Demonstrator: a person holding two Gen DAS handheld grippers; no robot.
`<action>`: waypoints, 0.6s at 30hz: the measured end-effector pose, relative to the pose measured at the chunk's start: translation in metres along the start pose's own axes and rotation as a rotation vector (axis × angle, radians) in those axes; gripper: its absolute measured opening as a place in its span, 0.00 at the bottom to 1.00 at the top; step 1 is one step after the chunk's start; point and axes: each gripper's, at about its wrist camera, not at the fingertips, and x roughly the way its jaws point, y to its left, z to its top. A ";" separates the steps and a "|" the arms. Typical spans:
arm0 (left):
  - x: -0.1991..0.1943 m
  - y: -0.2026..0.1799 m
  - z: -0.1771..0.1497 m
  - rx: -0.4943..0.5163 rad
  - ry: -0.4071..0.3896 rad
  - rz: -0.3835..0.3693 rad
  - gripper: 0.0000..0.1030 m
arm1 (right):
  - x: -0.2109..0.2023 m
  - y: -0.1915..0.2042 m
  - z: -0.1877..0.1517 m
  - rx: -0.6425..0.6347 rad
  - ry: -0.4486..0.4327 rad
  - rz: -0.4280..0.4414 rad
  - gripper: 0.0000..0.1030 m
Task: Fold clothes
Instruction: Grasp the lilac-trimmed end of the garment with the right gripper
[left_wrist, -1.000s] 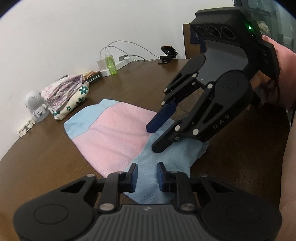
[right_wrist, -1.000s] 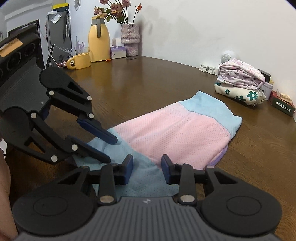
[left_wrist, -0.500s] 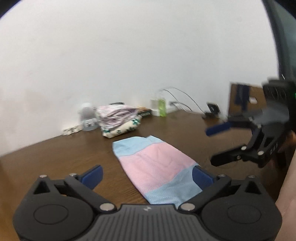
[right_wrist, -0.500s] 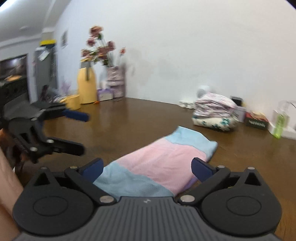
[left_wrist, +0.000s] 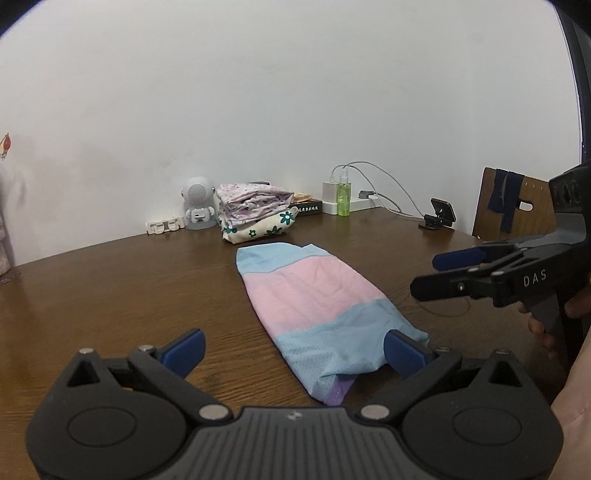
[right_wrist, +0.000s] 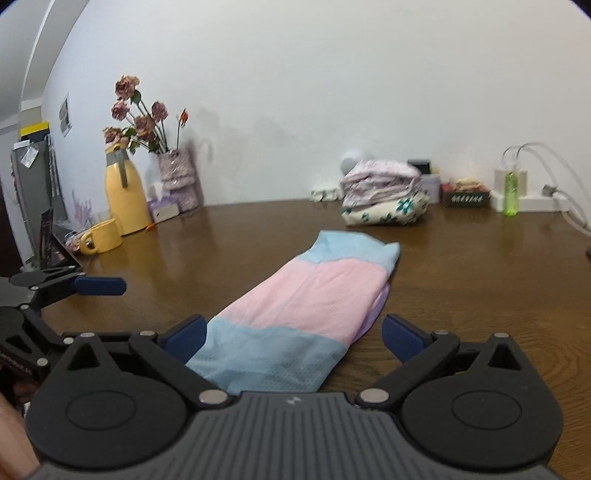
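A folded pink and light-blue mesh garment (left_wrist: 317, 302) (right_wrist: 306, 306) lies flat on the brown wooden table (left_wrist: 129, 295), with a purple edge showing at its near end. My left gripper (left_wrist: 295, 350) is open wide just short of the garment's near end, nothing between its blue pads. My right gripper (right_wrist: 291, 336) is open too, held over the garment's near end without touching it. Seen from the left wrist, the right gripper (left_wrist: 439, 273) hangs at the right, a hand on its handle. The left gripper (right_wrist: 99, 286) shows at the left edge of the right wrist view.
A stack of folded floral clothes (left_wrist: 255, 210) (right_wrist: 384, 199) sits at the back by the wall, beside a small white robot figure (left_wrist: 197, 203), a green bottle (left_wrist: 342, 199) and a charger with cables. A yellow jug (right_wrist: 120, 195), mug and flower vase (right_wrist: 177, 177) stand at far left. A chair (left_wrist: 513, 203) is behind the table.
Both grippers let go of the garment's near end, opened wide and drew back and apart. The garment now lies flat and folded on the table.
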 end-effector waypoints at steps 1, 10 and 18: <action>-0.001 -0.002 -0.001 0.005 0.003 0.003 1.00 | -0.001 0.002 0.000 -0.021 0.004 0.005 1.00; 0.009 -0.015 -0.001 0.154 0.142 -0.017 0.56 | 0.017 0.042 0.006 -0.514 0.172 0.137 0.87; 0.039 -0.035 0.001 0.308 0.257 -0.036 0.38 | 0.035 0.059 -0.002 -0.748 0.257 0.147 0.77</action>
